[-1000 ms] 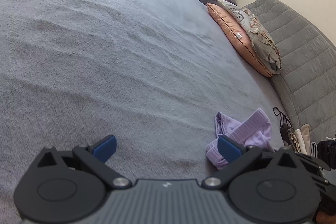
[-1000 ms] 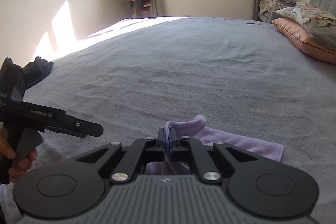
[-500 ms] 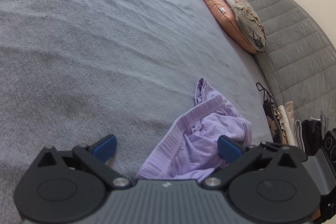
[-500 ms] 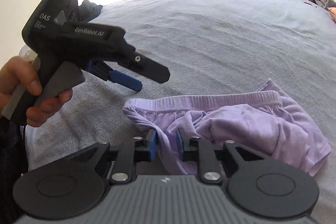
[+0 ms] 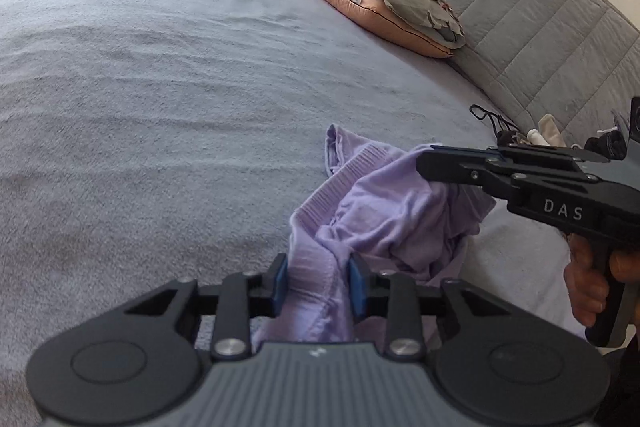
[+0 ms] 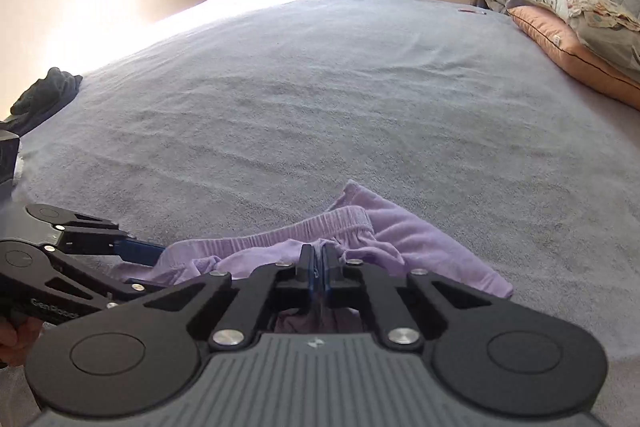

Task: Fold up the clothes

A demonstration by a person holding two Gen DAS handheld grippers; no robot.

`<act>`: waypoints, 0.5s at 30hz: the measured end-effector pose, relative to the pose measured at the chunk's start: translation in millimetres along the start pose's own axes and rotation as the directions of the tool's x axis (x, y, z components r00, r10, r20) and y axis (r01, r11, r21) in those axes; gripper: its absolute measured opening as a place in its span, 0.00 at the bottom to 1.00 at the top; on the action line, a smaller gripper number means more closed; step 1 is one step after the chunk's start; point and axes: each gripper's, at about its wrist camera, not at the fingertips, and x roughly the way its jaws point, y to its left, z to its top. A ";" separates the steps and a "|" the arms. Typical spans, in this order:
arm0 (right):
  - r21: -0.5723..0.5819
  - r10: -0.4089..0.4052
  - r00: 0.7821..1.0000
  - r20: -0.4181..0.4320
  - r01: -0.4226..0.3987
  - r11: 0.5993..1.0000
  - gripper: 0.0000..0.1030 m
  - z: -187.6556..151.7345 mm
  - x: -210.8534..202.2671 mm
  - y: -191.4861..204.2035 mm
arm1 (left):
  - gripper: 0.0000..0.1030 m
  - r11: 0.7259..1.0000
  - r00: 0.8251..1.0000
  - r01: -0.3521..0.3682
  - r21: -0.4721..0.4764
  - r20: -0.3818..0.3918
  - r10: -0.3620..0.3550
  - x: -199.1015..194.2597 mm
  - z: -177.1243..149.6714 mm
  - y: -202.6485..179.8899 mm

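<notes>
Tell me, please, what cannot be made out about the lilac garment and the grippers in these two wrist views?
- Lilac garment: its near part is hidden behind the left gripper body in the left wrist view; its kind is unclear while bunched.
- Right gripper: the pinched fabric is barely visible between the shut pads.
- Left gripper's closing pads: contact with the fabric between them is unclear.
- Items by the headboard: too small.

"DAS" stands on the right gripper (image 5: 430, 163); "GenRobot", partly cut off, on the left gripper (image 6: 148, 253).

Lilac shorts (image 5: 384, 211) crumpled, ribbed waistband showing, on bed.
</notes>
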 end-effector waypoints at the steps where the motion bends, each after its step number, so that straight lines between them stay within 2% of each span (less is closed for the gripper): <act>1: -0.016 0.006 0.999 0.037 -0.006 1.000 0.05 3.0 -7.3 3.3 | 0.28 1.000 1.000 0.016 -0.018 0.002 -0.016 -1.8 1.0 3.5; 3: -0.017 -0.024 0.996 0.084 0.025 1.000 0.05 6.7 -14.6 1.0 | 0.28 0.999 1.000 0.019 -0.030 0.001 -0.019 -2.6 1.4 6.3; 6: 0.061 -0.119 0.992 0.030 0.117 0.991 0.09 5.9 -6.1 -21.4 | 0.28 0.999 1.000 0.012 -0.045 -0.020 -0.013 0.0 -1.0 7.4; 8: 0.101 -0.154 0.986 -0.065 0.160 0.982 0.28 -0.6 6.5 -35.4 | 0.28 0.996 0.999 0.036 -0.076 -0.016 -0.038 -2.7 -0.4 10.2; 9: 0.119 -0.167 0.980 -0.109 0.180 0.977 0.42 -4.6 12.8 -41.0 | 0.28 0.995 0.999 0.048 -0.087 -0.008 -0.049 -5.0 0.5 11.8; 10: 0.130 -0.162 0.977 -0.140 0.180 0.975 0.46 -7.5 19.8 -43.4 | 0.28 0.994 0.998 0.059 -0.097 0.000 -0.060 -7.3 1.3 13.4; 13: 0.130 -0.109 0.982 -0.152 0.129 0.983 0.46 -8.6 32.0 -36.8 | 0.28 0.989 0.996 0.093 -0.118 0.020 -0.091 -13.3 4.6 18.2; 14: 0.104 -0.090 0.986 -0.142 0.105 0.989 0.41 -7.6 34.0 -30.3 | 0.29 0.986 0.995 0.100 -0.135 0.029 -0.096 -15.4 5.1 20.7; 15: 0.076 -0.070 0.989 -0.133 0.080 0.994 0.18 -6.7 36.0 -23.5 | 0.36 0.982 0.995 0.103 -0.155 0.033 -0.099 -16.6 5.6 23.8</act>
